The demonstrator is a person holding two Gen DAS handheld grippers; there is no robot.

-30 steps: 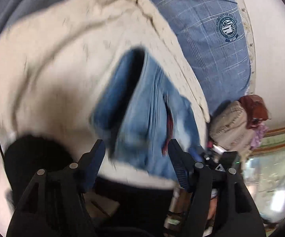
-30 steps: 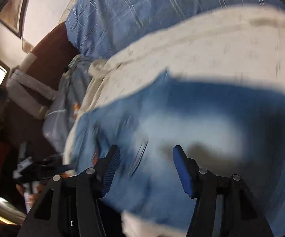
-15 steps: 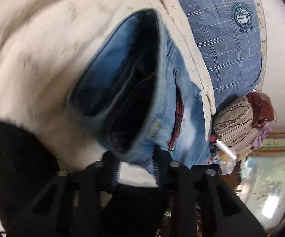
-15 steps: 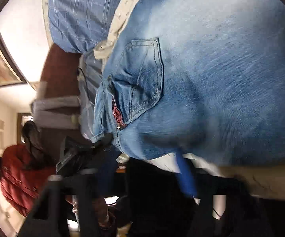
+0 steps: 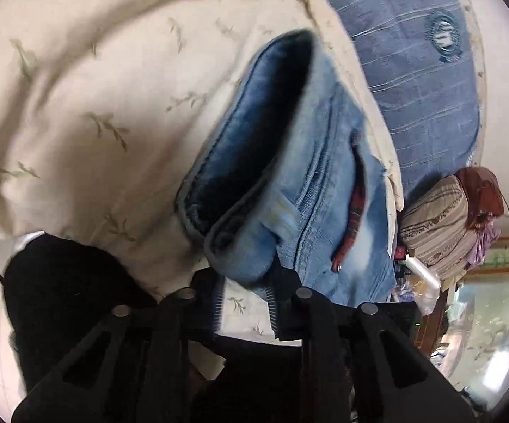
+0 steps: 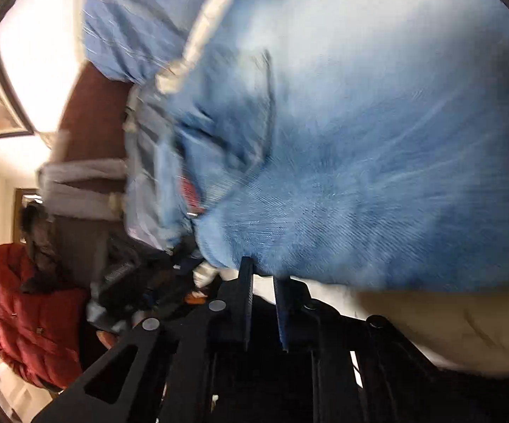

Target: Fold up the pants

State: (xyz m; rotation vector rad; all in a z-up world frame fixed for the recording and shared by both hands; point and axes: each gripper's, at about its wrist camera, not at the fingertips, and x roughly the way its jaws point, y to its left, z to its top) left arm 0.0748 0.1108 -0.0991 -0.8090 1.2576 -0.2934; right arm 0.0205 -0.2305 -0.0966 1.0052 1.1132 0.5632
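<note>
Left gripper (image 5: 245, 278) pinches the faded blue denim pants (image 5: 300, 183) at the waistband on the cream leaf-print bedspread (image 5: 78, 105); right gripper (image 6: 263, 276), jaws opening, nips their edge. Lift both evenly, keep denim taut.

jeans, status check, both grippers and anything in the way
Left gripper clamped on jeans waistband. Right gripper pinching denim edge, jaws easing open. Jeans lie on cream bedspread, unfolded. Nothing blocking.
</note>
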